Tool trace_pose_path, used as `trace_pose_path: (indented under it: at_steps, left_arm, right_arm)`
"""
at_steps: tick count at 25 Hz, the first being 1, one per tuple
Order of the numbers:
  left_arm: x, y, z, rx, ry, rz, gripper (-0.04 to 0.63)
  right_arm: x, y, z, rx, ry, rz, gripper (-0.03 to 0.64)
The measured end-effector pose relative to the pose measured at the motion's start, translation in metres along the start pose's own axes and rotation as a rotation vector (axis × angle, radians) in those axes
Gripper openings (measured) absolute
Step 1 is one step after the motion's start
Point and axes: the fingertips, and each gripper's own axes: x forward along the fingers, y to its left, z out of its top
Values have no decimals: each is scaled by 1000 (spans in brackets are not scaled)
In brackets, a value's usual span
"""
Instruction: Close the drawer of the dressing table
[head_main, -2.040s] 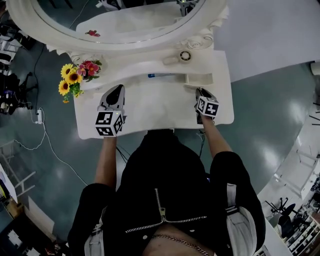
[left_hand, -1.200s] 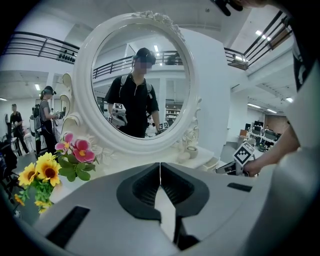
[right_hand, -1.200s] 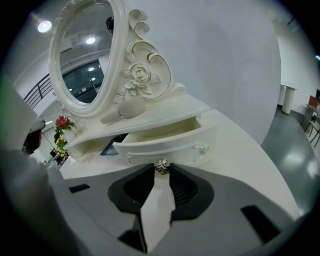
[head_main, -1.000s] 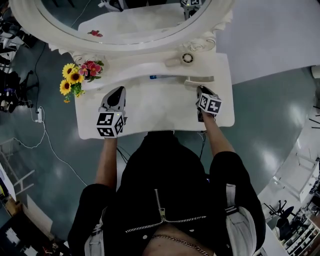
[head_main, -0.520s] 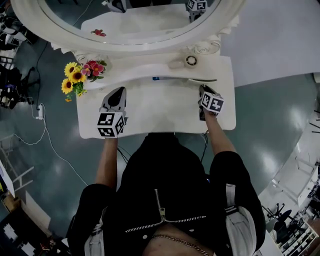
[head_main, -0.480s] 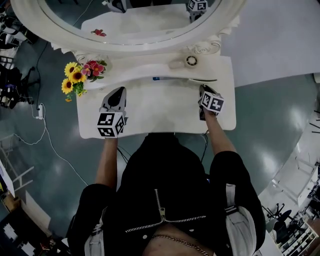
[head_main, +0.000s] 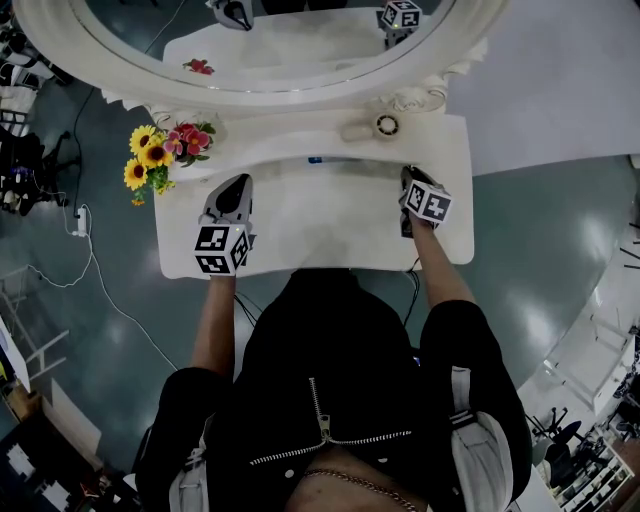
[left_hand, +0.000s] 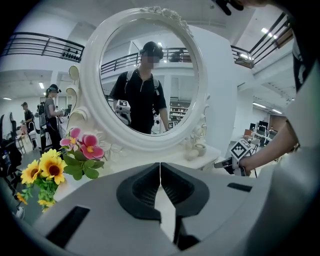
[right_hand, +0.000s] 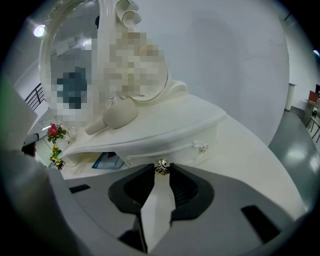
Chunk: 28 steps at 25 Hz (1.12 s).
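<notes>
The white dressing table (head_main: 300, 225) stands below me, with its small drawer (right_hand: 165, 145) pushed in almost flush under the raised back shelf. My right gripper (right_hand: 161, 168) is shut on the drawer's small metal knob (right_hand: 161, 164). In the head view the right gripper (head_main: 410, 181) reaches to the shelf's front at the table's right. My left gripper (head_main: 238, 183) rests over the table's left half. In the left gripper view the left gripper (left_hand: 160, 167) has its jaws shut and empty, pointing at the oval mirror (left_hand: 150, 85).
A bunch of yellow and pink flowers (head_main: 160, 155) stands at the table's back left. A small round jar (head_main: 387, 124) sits on the shelf at the right. A blue flat item (head_main: 335, 160) lies under the shelf's edge. A cable (head_main: 90, 270) runs over the floor at left.
The drawer, which stuck out open from under the shelf, has slid in toward the mirror. My right gripper moved with it, still shut on the knob. The left gripper stayed put.
</notes>
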Motion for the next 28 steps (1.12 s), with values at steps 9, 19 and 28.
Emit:
trace_pose_path:
  at_steps: [9,19,28]
  left_arm:
    - [1,5,-1,-1,8,3,21]
    - [7,2,1,7,2,-18,21]
    - [7,-4,15,29,-49,-44,21]
  right_arm:
    - [7,-1,8,10,-7,0,98]
    - [-6,1,5,-37,-20,-39,118]
    - [-50,34,15,-214,-91,4,15]
